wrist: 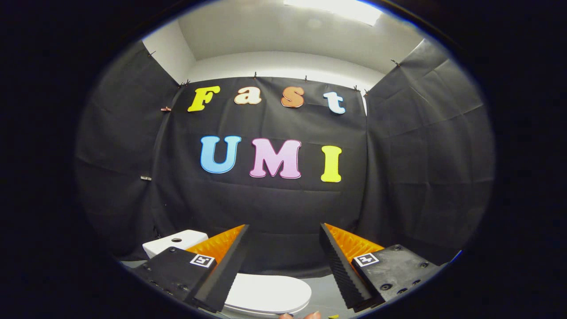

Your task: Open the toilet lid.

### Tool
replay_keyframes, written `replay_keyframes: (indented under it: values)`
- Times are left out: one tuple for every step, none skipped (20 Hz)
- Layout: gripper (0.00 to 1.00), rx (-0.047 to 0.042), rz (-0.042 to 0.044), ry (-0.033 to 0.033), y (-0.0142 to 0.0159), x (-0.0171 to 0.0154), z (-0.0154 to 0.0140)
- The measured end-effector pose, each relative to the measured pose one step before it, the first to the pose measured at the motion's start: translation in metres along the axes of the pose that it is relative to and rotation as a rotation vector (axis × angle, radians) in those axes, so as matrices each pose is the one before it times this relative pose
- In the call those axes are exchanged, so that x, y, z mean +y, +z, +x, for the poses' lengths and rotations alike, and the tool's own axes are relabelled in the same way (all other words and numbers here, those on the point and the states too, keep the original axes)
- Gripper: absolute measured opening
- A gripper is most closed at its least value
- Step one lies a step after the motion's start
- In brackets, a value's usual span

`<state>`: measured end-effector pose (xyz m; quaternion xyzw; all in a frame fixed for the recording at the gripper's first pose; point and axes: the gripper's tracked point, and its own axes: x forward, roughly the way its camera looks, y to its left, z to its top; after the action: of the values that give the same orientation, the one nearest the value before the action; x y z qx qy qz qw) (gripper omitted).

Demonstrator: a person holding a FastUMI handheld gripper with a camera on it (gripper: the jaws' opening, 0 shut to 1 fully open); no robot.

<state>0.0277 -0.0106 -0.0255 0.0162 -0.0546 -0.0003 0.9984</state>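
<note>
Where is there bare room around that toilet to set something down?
Bare grey floor lies right of the closed toilet lid, running back to the black cloth wall. The open tool hangs above; the tank crowds the left.

We see black cloth [283,208] hung as three booth walls, pinned along its top edge. White wall [283,66] and ceiling above, bright ceiling light [336,8]. Grey floor [325,294] below.

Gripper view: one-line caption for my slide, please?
Open gripper held above a small white toilet with its lid down, cistern behind, black cloth wall beyond.
</note>
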Motion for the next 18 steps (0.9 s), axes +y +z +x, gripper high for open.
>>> replay_keyframes:
  values:
    - [0.98, 0.00620, 0.00195, -0.00077, -0.01047, -0.00296, 0.00371]
    - [0.98, 0.00763, -0.00105, -0.00304, -0.01097, -0.00356, 0.00394]
    - [0.98, 0.00939, -0.00445, -0.00449, -0.01389, -0.00355, 0.00460]
    - [0.98, 0.01149, -0.00683, -0.00143, -0.01381, -0.00271, 0.00391]
    - [0.98, 0.01561, -0.00949, 0.00158, -0.01583, -0.00175, 0.00401]
    - [0.98, 0.01502, -0.00824, 0.00194, -0.01612, -0.00146, 0.00414]
    - [0.98, 0.01178, -0.00773, 0.01066, -0.01533, 0.00040, 0.00381]
    - [0.98, 0.01055, -0.00687, 0.01270, -0.01539, 0.00120, 0.00341]
    - [0.98, 0.00958, -0.00702, 0.01195, -0.01574, 0.00086, 0.00326]
    - [0.98, 0.00997, -0.00263, 0.00795, -0.01513, -0.00113, 0.00359]
    - [0.98, 0.00750, 0.00218, 0.00481, -0.01501, -0.00122, 0.00277]
    - [0.98, 0.00449, 0.00220, 0.00668, -0.01294, 0.00014, 0.00295]
    - [0.98, 0.00784, -0.00028, 0.00357, -0.01409, -0.00026, 0.00203]
    - [0.98, 0.01234, -0.00144, 0.00526, -0.01527, -0.00109, 0.00365]
    - [0.98, 0.01578, 0.00503, 0.00644, -0.01512, -0.00068, 0.00256]
    - [0.98, 0.01830, 0.00950, 0.00603, -0.01503, -0.00038, 0.00224]
    - [0.98, 0.01999, 0.01491, 0.00734, -0.01582, -0.00099, 0.00244]
    - [0.98, 0.02278, 0.01895, 0.00788, -0.01545, -0.00043, 0.00215]
